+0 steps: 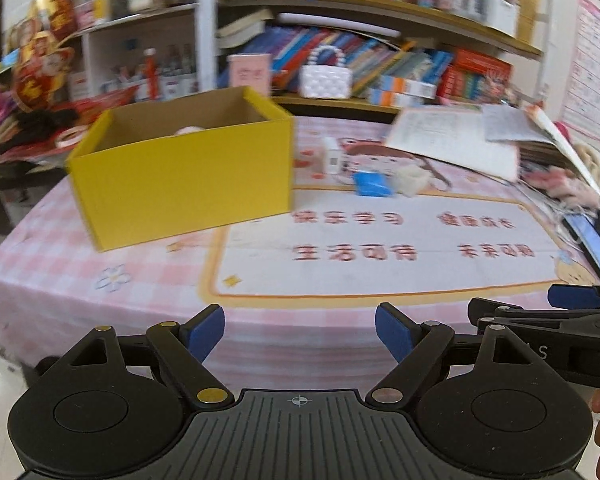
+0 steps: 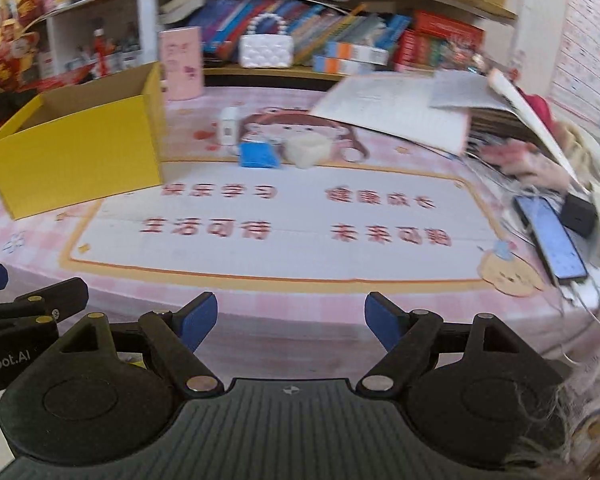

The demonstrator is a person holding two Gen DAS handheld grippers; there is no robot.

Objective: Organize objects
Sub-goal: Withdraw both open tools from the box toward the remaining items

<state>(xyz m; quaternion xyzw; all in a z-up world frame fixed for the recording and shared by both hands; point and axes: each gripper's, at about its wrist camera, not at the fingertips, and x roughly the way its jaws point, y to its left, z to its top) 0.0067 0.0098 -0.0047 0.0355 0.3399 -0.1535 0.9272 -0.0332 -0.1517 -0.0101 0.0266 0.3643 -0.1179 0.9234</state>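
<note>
An open yellow cardboard box (image 1: 180, 184) (image 2: 76, 156) stands on the left of the pink table, with something pale showing inside it (image 1: 188, 130). Behind the mat's middle lie a blue packet (image 1: 373, 184) (image 2: 258, 155), a whitish cube (image 1: 410, 182) (image 2: 307, 151) and a small white bottle (image 1: 332, 155) (image 2: 228, 126). My left gripper (image 1: 300, 330) is open and empty at the table's near edge. My right gripper (image 2: 290, 320) is open and empty beside it, also showing in the left wrist view (image 1: 572, 298).
A pink checked cloth with a printed mat (image 2: 284, 224) covers the table. Papers and books (image 2: 400, 108) pile at the back right. A phone (image 2: 552, 236) and black charger (image 2: 578, 214) with cables lie at the right edge. Bookshelves (image 1: 380, 40) stand behind.
</note>
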